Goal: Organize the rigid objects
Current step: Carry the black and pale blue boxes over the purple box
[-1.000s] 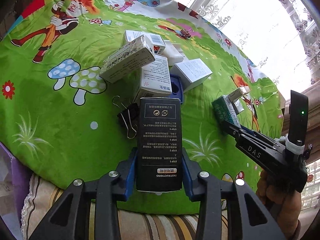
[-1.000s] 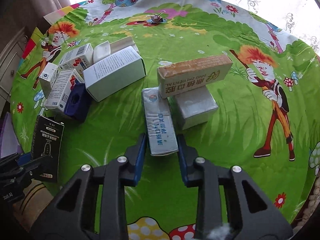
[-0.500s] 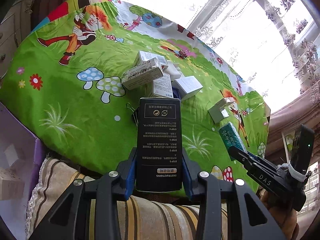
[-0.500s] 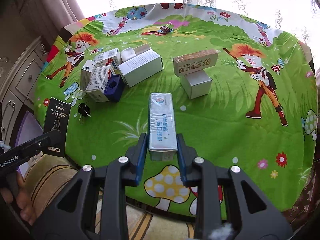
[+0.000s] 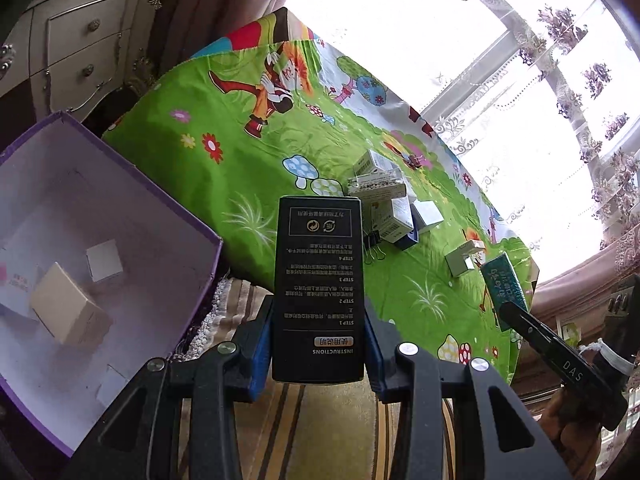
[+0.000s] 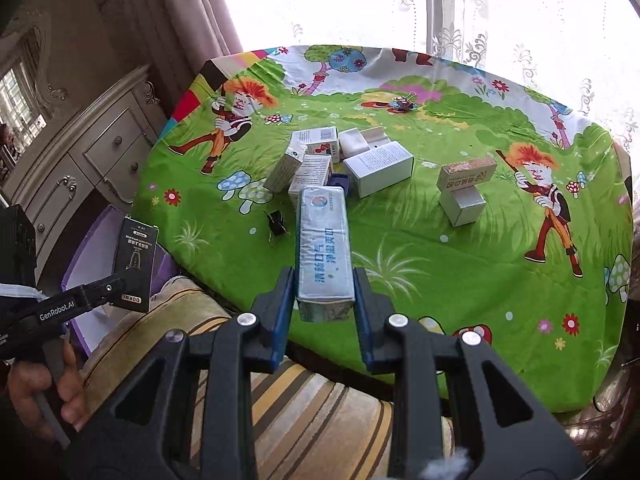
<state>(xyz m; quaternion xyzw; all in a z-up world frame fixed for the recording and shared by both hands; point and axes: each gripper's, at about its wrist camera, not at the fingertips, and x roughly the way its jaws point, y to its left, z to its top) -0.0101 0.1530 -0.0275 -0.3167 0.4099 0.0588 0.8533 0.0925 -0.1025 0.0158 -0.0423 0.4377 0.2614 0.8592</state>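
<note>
A black carton is held clamped between the jaws of the left gripper, lifted clear of the table and carried beside the open purple box that stands low at the table's edge. A pale blue carton is likewise pinched in the right gripper, off the cloth and above striped fabric. Inside the purple box a tan carton and a few small white ones are already seen, so part of the sorting is judged done. Further off, on the green tablecloth, a huddle of white cartons, a black binder clip and a brown carton stacked on a silver box are left to be gathered, so well under half is judged finished
</note>
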